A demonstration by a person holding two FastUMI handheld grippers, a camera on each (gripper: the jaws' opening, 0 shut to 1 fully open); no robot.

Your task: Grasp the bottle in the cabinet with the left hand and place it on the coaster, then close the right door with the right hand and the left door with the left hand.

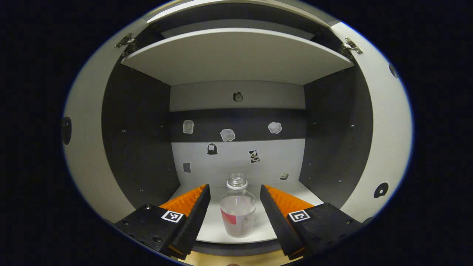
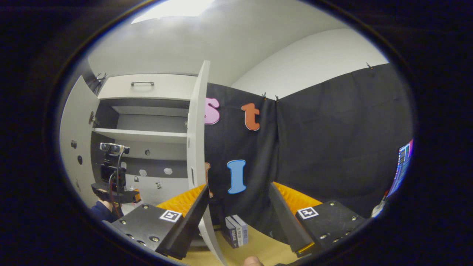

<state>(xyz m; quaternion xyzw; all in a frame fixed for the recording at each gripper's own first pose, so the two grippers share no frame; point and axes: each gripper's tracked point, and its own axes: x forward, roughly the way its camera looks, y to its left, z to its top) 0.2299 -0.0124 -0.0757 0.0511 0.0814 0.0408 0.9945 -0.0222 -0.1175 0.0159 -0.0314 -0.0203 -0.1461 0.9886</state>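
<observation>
Both fingers of the left gripper (image 1: 235, 192) are spread wide in the left gripper view, and the bottle (image 1: 238, 208) stands upright right in the gap between them, not touching either one as far as I can see. It's clear, no cap on, with a label on its lower half, and it sits near the front edge of the cabinet's bottom shelf (image 1: 216, 231). Past the fingertips you get the back wall with a handful of little stickers (image 1: 227, 135) scattered over it, a dark band running across, and another shelf (image 1: 236, 55) overhead. Out to either side of the fingers, the left door (image 1: 85, 147) and the right door (image 1: 384, 140) both stand swung open, hinges visible up at the top corners.

Over in the right gripper view, the right gripper (image 2: 239, 192) is also wide open with nothing between the fingers. Its left finger overlaps the edge of the open right door (image 2: 196, 140). Just ahead between the fingers, a few small books (image 2: 236, 229) stand on the wooden tabletop (image 2: 266, 247). Far off past the left finger you can see the left gripper (image 2: 114, 188) held up in front of the cabinet (image 2: 144, 111).
</observation>
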